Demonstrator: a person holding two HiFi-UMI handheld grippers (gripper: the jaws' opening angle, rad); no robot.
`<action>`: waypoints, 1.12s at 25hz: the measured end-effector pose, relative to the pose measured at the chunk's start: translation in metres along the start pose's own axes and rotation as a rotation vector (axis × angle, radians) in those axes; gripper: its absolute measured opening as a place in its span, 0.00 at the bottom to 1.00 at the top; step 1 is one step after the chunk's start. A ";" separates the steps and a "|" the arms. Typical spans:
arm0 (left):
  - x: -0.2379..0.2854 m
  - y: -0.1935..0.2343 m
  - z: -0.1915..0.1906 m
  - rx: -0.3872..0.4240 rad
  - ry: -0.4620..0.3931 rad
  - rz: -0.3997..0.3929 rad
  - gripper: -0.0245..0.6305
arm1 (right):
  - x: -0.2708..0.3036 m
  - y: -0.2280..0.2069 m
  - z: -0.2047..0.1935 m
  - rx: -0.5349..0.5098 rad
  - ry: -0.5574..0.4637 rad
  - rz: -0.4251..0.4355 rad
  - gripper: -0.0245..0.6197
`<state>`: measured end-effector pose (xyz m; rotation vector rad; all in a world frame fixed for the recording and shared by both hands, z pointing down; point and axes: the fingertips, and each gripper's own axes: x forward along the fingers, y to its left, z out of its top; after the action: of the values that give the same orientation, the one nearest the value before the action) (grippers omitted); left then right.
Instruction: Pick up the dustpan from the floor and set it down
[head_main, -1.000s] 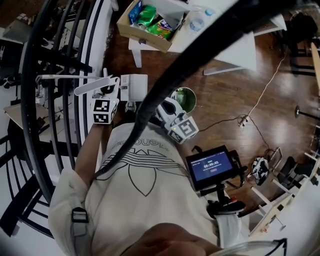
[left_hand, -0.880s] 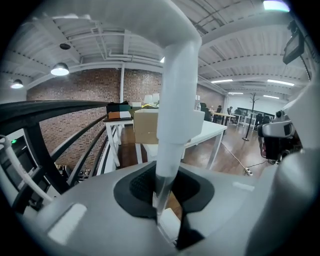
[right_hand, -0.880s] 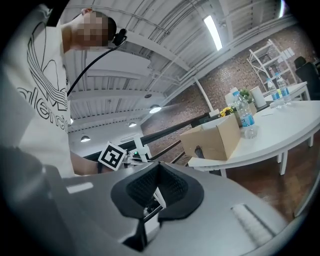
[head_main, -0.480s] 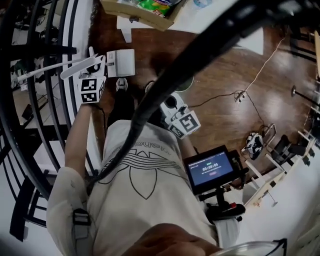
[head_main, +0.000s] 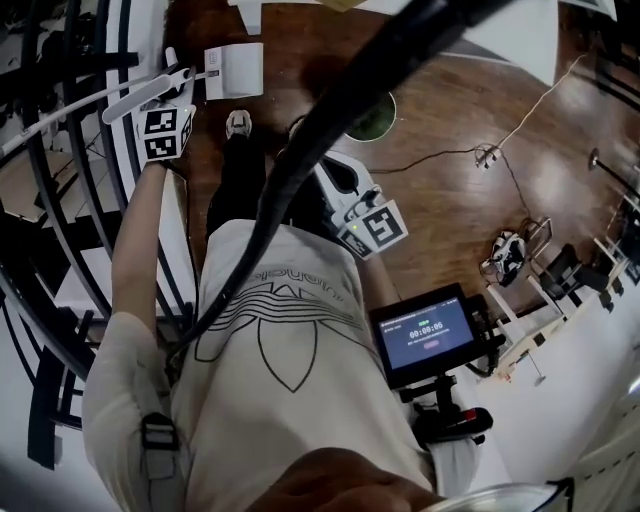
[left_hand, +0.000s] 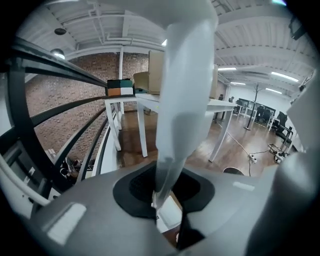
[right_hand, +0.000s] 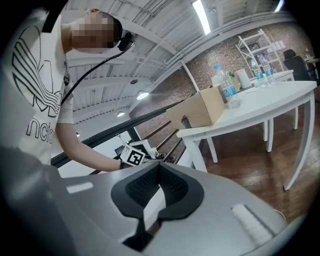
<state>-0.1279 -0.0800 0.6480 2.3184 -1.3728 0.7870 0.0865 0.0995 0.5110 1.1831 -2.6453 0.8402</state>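
The white dustpan has a long flat handle (left_hand: 182, 100) and a pale pan (head_main: 235, 70). My left gripper (left_hand: 162, 195) is shut on the handle low down, near the pan. In the head view it is at the upper left, past its marker cube (head_main: 163, 133), and the pan hangs low over the brown floor beside a shoe (head_main: 238, 122). Whether the pan touches the floor, I cannot tell. My right gripper (right_hand: 159, 167) is shut with nothing in it. It is held in front of the person's body, by its cube (head_main: 378, 228), and points at the left gripper.
A black curved railing (head_main: 60, 200) runs close on the left. A white table (right_hand: 240, 107) ahead carries a cardboard box (right_hand: 200, 110) and bottles (right_hand: 227, 90). A green bin (head_main: 372, 115) and a cable with a power strip (head_main: 485, 155) lie on the floor to the right.
My left gripper has sunk toward the floor with the dustpan still in its grip. My right gripper has drifted a little lower and sideways. Both grips are unchanged.
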 end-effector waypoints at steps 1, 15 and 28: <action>0.000 0.004 -0.002 0.010 0.012 0.003 0.19 | 0.003 0.000 0.001 -0.001 -0.005 0.002 0.04; -0.120 -0.083 0.006 0.081 -0.080 -0.246 0.07 | 0.041 0.012 0.055 -0.102 -0.123 0.062 0.04; -0.104 -0.139 0.140 -0.203 -0.346 -0.472 0.07 | 0.071 0.008 0.077 -0.188 -0.158 0.025 0.04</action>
<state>-0.0054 -0.0167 0.4731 2.5365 -0.9004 0.1048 0.0408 0.0163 0.4662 1.2159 -2.7952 0.5052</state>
